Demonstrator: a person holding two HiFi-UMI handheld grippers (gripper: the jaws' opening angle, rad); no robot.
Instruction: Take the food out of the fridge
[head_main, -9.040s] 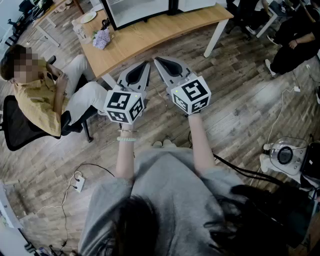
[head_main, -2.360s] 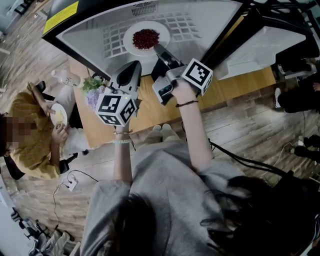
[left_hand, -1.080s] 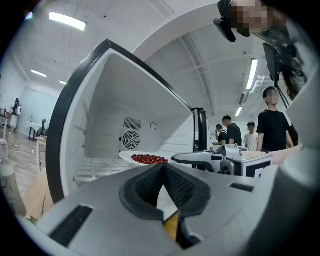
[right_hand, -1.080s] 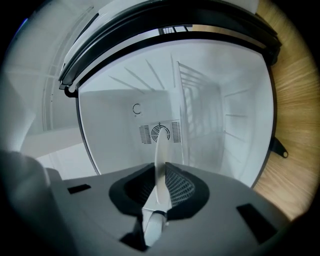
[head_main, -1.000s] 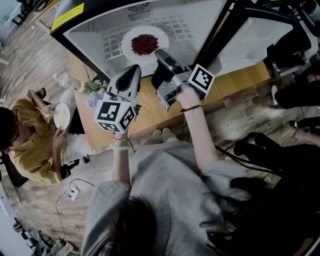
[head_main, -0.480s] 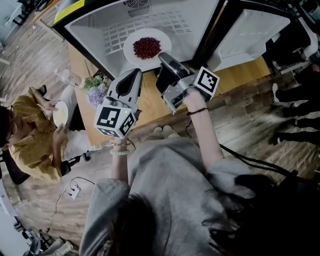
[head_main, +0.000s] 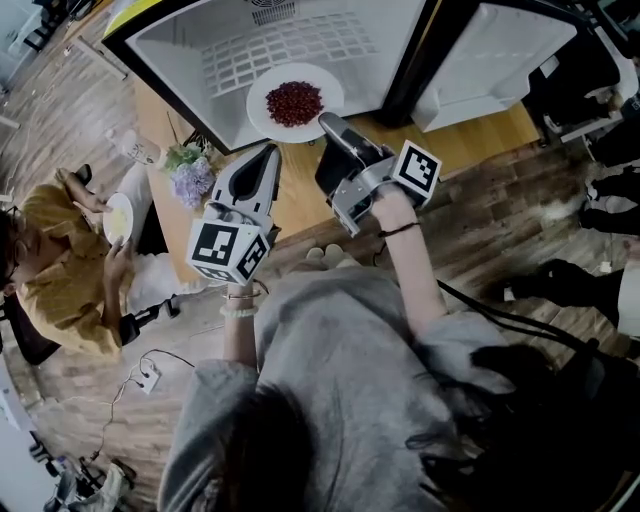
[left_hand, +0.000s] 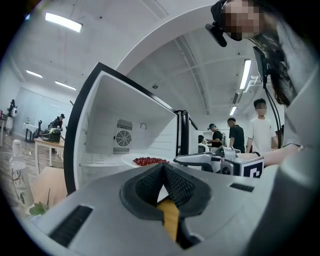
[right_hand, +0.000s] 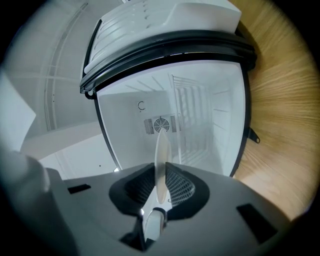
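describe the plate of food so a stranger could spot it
Look at the open white fridge on the wooden table. At its mouth, the right gripper pinches the rim of a round white plate. Only this plate carries dark red food.

Smooth white plastic lines the fridge (head_main: 190, 70); the table (head_main: 300, 195) under it is matt wood — the plate (head_main: 258, 105) looks glossy.

Head view looks steeply down; both gripper views face fridge (head_main: 170, 48).
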